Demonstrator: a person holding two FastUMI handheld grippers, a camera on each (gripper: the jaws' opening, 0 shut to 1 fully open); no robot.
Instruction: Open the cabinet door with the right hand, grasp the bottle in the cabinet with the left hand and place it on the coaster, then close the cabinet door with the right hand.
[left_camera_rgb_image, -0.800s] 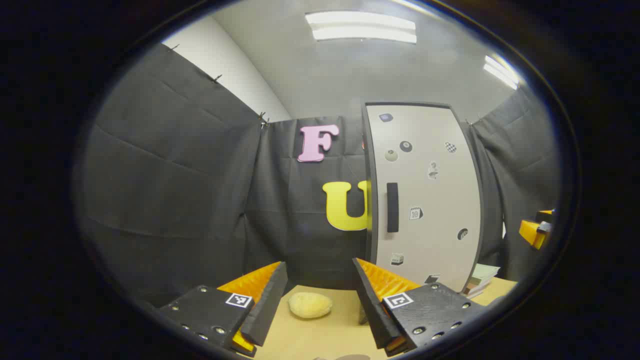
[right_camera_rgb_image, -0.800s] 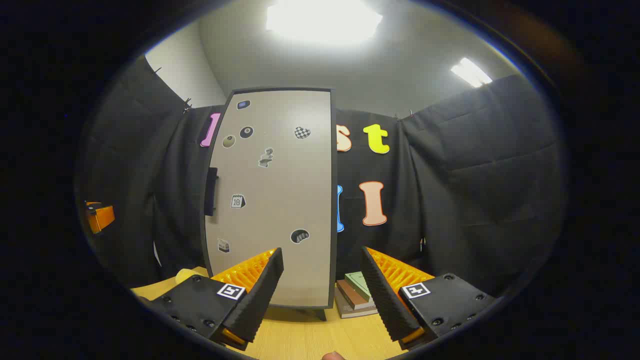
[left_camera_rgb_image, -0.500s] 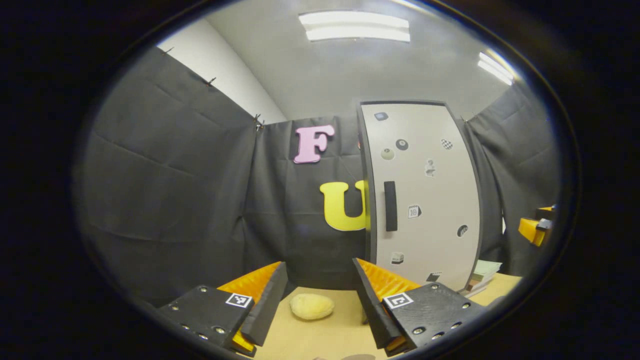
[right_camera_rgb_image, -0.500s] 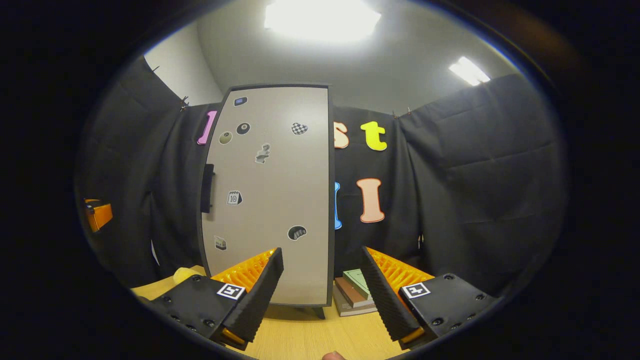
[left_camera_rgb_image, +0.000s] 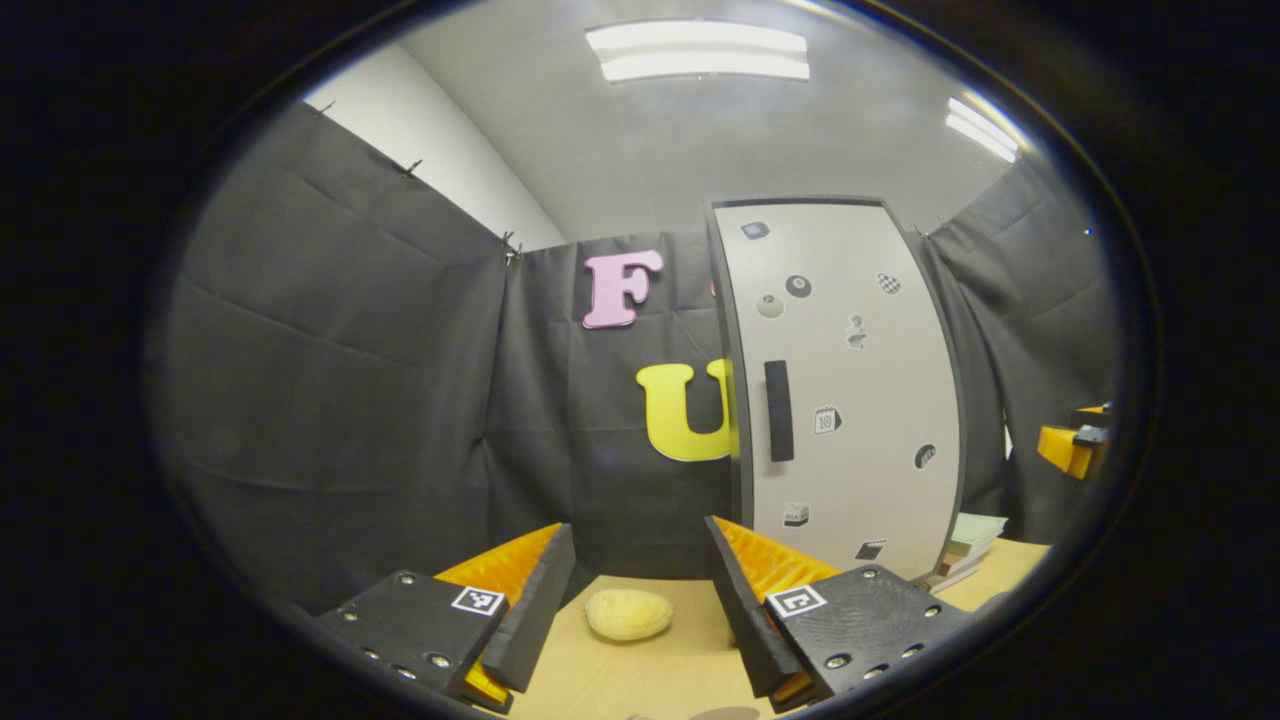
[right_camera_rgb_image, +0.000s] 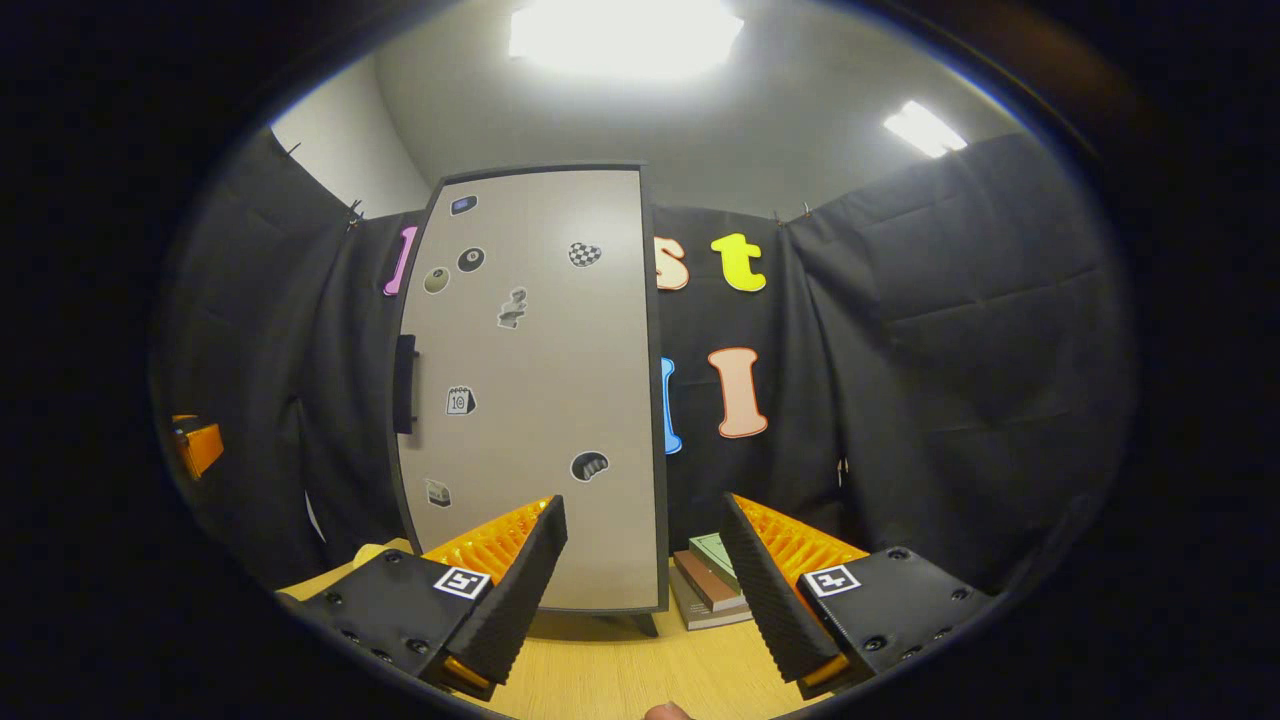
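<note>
Left gripper (left_camera_rgb_image: 640, 610) hangs released, jaws spread over the pale wooden table (left_camera_rgb_image: 640, 680). A yellowish lump (left_camera_rgb_image: 628, 613) lies on the wood between its fingers. Right gripper (right_camera_rgb_image: 640, 590) is likewise released above the tabletop, touching nothing. Past it at 12 o'clock lies a stack of books (right_camera_rgb_image: 712, 592), beside the foot of the cabinet (right_camera_rgb_image: 530, 400). The cabinet door, dotted with stickers, is closed; its dark handle (left_camera_rgb_image: 779, 411) sits at 1 o'clock in the left gripper view. Black cloth walls (right_camera_rgb_image: 950, 380) ring the booth beneath ceiling lights (left_camera_rgb_image: 698, 52)

Bright ceiling lights (left_camera_rgb_image: 697, 52) glare overhead (blown out in right gripper view); fisheye edges bend, focus sharp
</note>
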